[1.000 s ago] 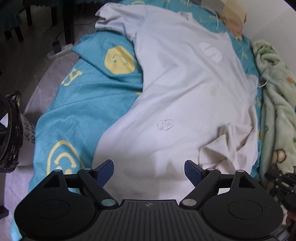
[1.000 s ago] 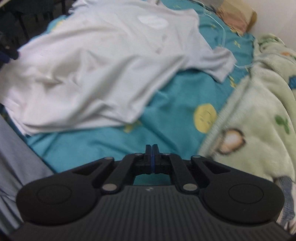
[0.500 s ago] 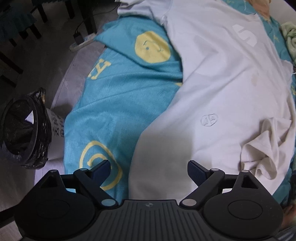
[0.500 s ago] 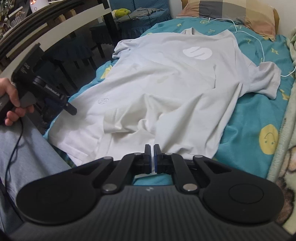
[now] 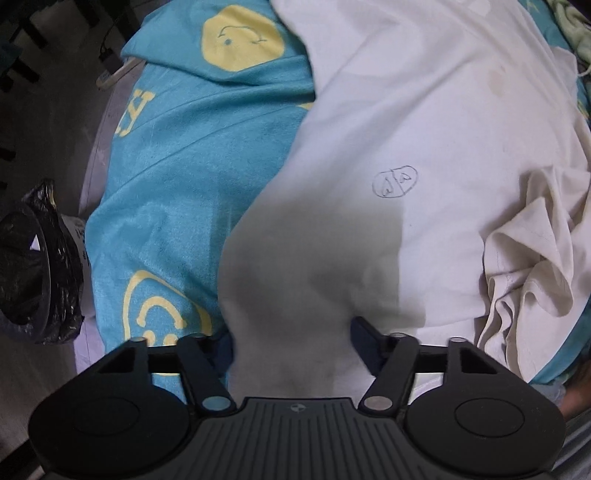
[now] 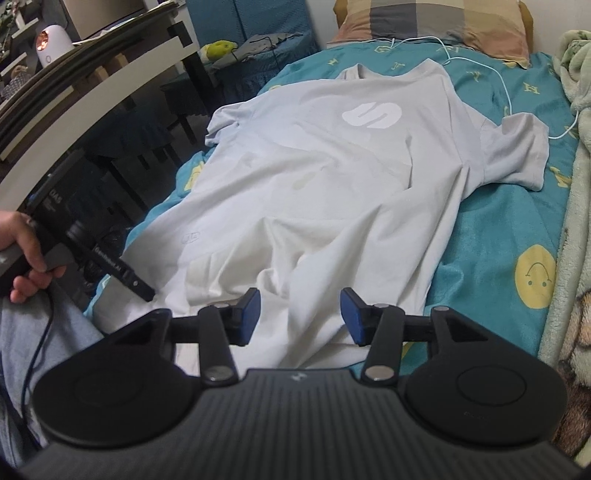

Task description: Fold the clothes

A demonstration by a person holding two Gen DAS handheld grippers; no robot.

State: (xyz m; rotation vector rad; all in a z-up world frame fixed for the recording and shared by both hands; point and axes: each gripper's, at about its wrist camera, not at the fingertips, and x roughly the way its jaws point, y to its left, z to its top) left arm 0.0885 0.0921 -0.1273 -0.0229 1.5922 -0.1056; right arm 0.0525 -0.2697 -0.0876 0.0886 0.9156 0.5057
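Both jaws stand spread, nothing between the pads. My left gripper [image 5: 291,339] sits low over the near left corner of the shirt [image 5: 424,147], one finger off the cloth edge over the sheet [image 5: 177,177], the other over the cloth; I judge that straddle is set for pinching the hem corner. My right gripper [image 6: 297,314] hovers over the near hem, right of middle, where the cloth is rucked into ridges, also aimed at the hem.

Shirt lies face up on the bed, collar far, hem toward me, both sleeves out to the sides. Body is spread, not folded; the lower right part is bunched, so I think it needs flattening or a hem lift, cannot say which.

Counts: one shirt, two sleeves showing, one white logo [image 6: 371,115] on the chest, one small drawn mark [image 5: 394,181] near the left hem. One pillow [image 6: 432,22] at the head, one white cable [image 6: 506,85] across the sheet, one fleece blanket [image 6: 569,258] along the right edge. One black bin [image 5: 33,266] on the floor at left. One hand [image 6: 26,254] visible, holding the left gripper.
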